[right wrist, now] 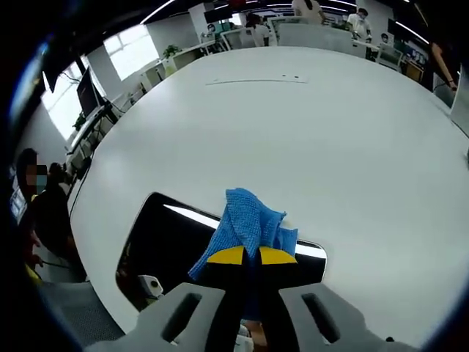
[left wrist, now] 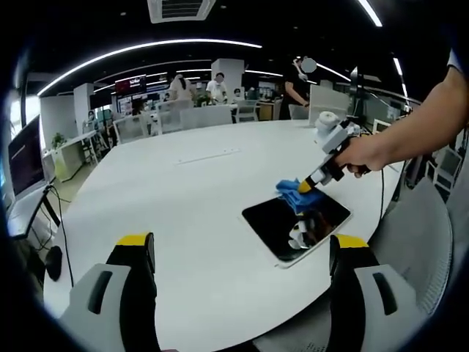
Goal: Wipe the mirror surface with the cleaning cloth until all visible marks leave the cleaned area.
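Blue woven cleaning cloth (right wrist: 248, 224), bunched and ribbed, pinched between the shut yellow-tipped jaws of the right hand-held gripper (right wrist: 251, 255), pressed onto the mirror (right wrist: 165, 246) near its far edge. Seen from the left gripper view, same cloth (left wrist: 295, 193) at the far corner of the dark glossy mirror (left wrist: 297, 224), under the right hand-held gripper (left wrist: 314, 182) gripped by a hand (left wrist: 364, 155). Left hand-held gripper (left wrist: 242, 246) hanging released, jaws spread wide with nothing between them, near side of the mirror and apart from it. Mirror flat, rounded-cornered, thin pale rim, reflecting ceiling lights. Beneath, a smooth white rounded table (left wrist: 190, 213). Beyond, open office with chairs, monitors, standing people and long curved ceiling light strips.
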The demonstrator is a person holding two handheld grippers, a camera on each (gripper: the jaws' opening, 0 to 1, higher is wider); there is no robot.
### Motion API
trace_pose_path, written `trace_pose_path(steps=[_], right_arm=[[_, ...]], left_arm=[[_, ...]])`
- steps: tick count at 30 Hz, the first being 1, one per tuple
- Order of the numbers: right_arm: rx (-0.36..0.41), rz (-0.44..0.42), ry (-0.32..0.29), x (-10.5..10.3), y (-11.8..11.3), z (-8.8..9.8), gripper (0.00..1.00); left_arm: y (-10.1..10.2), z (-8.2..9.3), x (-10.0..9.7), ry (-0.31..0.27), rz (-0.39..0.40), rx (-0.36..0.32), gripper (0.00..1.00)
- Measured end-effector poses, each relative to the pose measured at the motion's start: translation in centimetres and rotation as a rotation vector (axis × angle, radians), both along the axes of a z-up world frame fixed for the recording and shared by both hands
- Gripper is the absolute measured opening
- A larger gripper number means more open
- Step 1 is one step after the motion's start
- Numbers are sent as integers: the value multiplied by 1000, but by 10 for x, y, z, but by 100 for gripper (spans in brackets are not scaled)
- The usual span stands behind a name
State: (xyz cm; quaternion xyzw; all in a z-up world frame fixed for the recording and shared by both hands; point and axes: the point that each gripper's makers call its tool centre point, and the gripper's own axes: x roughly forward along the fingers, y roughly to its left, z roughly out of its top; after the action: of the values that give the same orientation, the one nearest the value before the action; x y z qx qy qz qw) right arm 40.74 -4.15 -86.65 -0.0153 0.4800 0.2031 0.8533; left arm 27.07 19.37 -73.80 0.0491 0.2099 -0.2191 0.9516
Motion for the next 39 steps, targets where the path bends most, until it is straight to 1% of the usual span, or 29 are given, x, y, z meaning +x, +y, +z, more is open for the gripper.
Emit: trace_pose_path(steps=[8, 18, 29, 39], right_arm=[[-6, -19, 4, 0, -9, 0, 0], [-8, -47, 1, -4, -9, 0, 0], [10, -71, -8, -23, -9, -1, 0], [33, -88, -23, -52, -8, 1, 0]], left_arm=[[2, -5, 0, 4, 0, -7, 99], [0, -3, 4, -2, -7, -17, 98], [-4, 0, 10, -12, -16, -25, 98], [-10, 1, 8, -15, -37, -22, 98]])
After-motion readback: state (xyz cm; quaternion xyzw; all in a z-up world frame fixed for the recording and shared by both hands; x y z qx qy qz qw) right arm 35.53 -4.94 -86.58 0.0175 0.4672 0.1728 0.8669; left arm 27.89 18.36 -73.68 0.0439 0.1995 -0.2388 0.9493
